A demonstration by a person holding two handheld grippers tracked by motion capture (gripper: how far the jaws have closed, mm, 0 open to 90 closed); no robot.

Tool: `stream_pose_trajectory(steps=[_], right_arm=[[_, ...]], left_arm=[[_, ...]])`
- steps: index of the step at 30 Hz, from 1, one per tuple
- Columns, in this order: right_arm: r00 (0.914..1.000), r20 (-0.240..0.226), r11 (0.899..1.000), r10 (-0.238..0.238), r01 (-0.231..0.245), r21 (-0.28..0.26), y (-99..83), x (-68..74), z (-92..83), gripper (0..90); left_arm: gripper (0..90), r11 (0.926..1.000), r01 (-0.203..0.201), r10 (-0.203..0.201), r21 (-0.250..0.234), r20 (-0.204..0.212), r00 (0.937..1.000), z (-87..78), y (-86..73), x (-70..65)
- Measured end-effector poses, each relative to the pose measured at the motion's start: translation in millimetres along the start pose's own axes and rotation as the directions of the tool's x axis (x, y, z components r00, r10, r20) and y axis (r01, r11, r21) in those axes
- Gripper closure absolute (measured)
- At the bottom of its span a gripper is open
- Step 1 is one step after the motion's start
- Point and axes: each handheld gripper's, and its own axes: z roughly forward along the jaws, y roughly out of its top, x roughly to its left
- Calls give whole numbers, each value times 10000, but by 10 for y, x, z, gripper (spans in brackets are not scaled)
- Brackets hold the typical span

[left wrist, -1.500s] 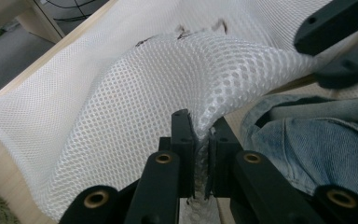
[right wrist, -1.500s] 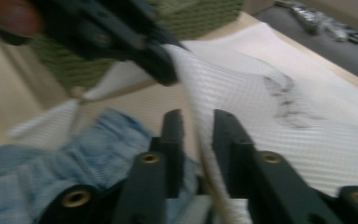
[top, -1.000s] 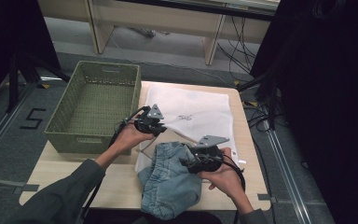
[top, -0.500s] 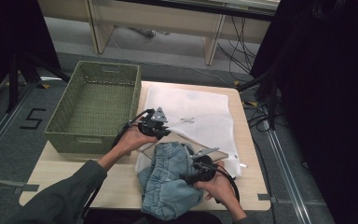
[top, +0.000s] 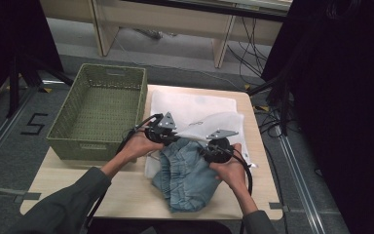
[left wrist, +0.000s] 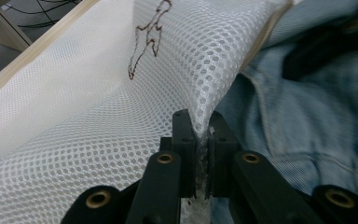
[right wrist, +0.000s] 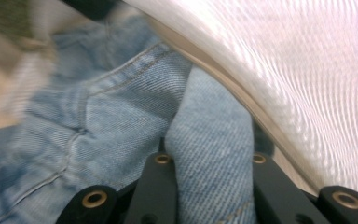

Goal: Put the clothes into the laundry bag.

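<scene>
the left gripper (left wrist: 200, 140) has its jaws almost closed, and they pinch the edge of the white mesh bag (left wrist: 121, 93) and lift it a little. the right gripper (right wrist: 209, 158) has just been closing its jaws; a fold of the jeans (right wrist: 214, 154) is between them, and the jaws press on it. in the high view the jeans (top: 187, 175) lie on the table (top: 126, 195) at the near side, with their far end at the mouth of the bag (top: 195, 109). the green basket (top: 100, 114) stands beside the bag, on the left.
</scene>
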Motion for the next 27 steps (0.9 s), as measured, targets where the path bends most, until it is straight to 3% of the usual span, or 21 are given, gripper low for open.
stream_pose_trajectory(steps=[1, 2, 4, 5, 7, 9, 10, 11, 12, 15, 16, 19, 20, 22, 23, 24, 25, 27], right_arm=[[9992, 340, 9997, -194, 189, 126, -24, -30, 94, 824], [9984, 538, 9986, -197, 170, 503, -68, -44, 208, 821], [9987, 509, 9926, -73, 10, 1211, -200, -82, 432, 804], [9987, 510, 9914, -66, -1, 1312, -235, -95, 480, 783], [9985, 533, 9912, 82, -152, 1315, -189, -92, 412, 686], [9967, 767, 9971, 269, -322, 693, -93, -77, 261, 588], [9978, 651, 9995, 118, -138, 298, -38, -54, 148, 561], [9983, 451, 9993, 362, -367, 100, 10, -12, 53, 531], [9991, 398, 9998, 139, -135, -112, 34, 2, -9, 509], [9985, -509, 9975, 224, -257, -655, 99, 148, -181, 480], [9967, -798, 9960, -177, 105, -892, 105, 228, -192, 471], [9892, -1356, 9978, -553, 499, -429, 104, 499, -168, 447], [9887, -1336, 9959, -684, 597, -679, 90, 568, -121, 439], [9834, -1538, 9950, -962, 911, -400, 66, 728, -71, 425], [9778, -1644, 9910, -1298, 1227, -529, 52, 794, -30, 417], [9720, -1829, 9891, -1473, 1457, -223, 33, 885, -1, 408], [9710, -1851, 9884, -1515, 1479, -333, 5, 960, 60, 407], [9603, -2100, 9815, -1838, 1910, 143, -40, 1083, 129, 399]], left_arm=[[834, 9999, -134, 134, 34, -21, 9999, -6, -2, 15], [834, 10000, -19, 20, 53, -30, 10000, -5, -10, 20], [834, 9999, 50, -49, 106, -34, 10000, 2, -23, 34], [834, 9999, -67, 68, 150, -35, 10000, 2, -26, 45], [833, 9998, 88, -88, 157, -37, 10000, 6, -34, 39], [832, 9999, 65, -65, 136, -27, 10000, 8, -37, 54], [832, 9998, 153, -153, 130, -50, 9999, 8, -40, 55], [832, 9996, 236, -235, 131, -71, 9997, 8, -44, 52], [831, 9997, 184, -184, 136, -54, 9998, 4, -46, 61], [831, 9995, 272, -271, 150, -29, 9996, 5, -58, 83], [830, 9994, 291, -290, 167, -42, 9996, 8, -61, 84], [830, 9990, 373, -373, 225, 1, 9993, 9, -66, 86], [830, 9994, 301, -301, 176, 16, 9995, 8, -65, 95], [831, 9987, 499, -499, 114, 37, 9987, 1, -71, 102], [831, 9985, 542, -542, 99, 56, 9985, -3, -75, 115], [831, 9988, 476, -477, 128, 74, 9988, -9, -78, 132], [831, 9979, 634, -635, 115, 98, 9979, -9, -86, 139], [831, 9973, 729, -730, 54, 94, 9973, -5, -94, 151]])
